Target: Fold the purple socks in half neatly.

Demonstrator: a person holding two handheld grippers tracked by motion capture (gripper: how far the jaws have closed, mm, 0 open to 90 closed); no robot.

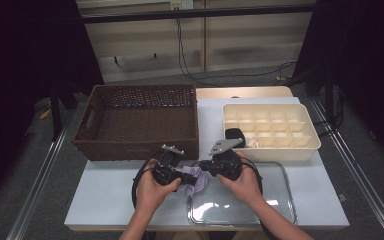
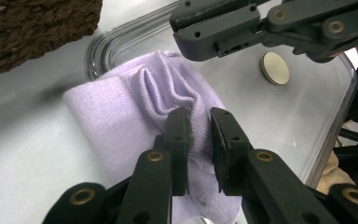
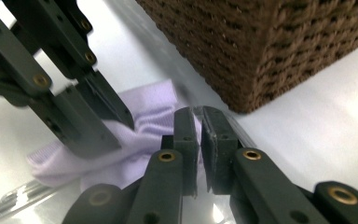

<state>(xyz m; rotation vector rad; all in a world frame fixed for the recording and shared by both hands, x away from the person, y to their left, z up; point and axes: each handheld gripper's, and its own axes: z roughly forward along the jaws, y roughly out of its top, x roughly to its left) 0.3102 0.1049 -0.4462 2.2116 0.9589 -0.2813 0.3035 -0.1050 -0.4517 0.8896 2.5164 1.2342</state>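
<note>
While the lilac cloth [image 2: 135,116] lay over the near-left rim of the clear tray [image 1: 285,195], a fold was pinched by the left gripper [image 2: 200,123]. Its far edge was clamped by the right gripper [image 3: 199,122], probably so it could be folded.

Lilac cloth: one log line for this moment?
lilac cloth on clear tray edge | left gripper pinching cloth fold | right gripper gripping cloth

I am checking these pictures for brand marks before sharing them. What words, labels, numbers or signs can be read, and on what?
None: no writing can be read on the lilac cloth, wicker basket, cream divided tray, clear tray or either gripper.
</note>
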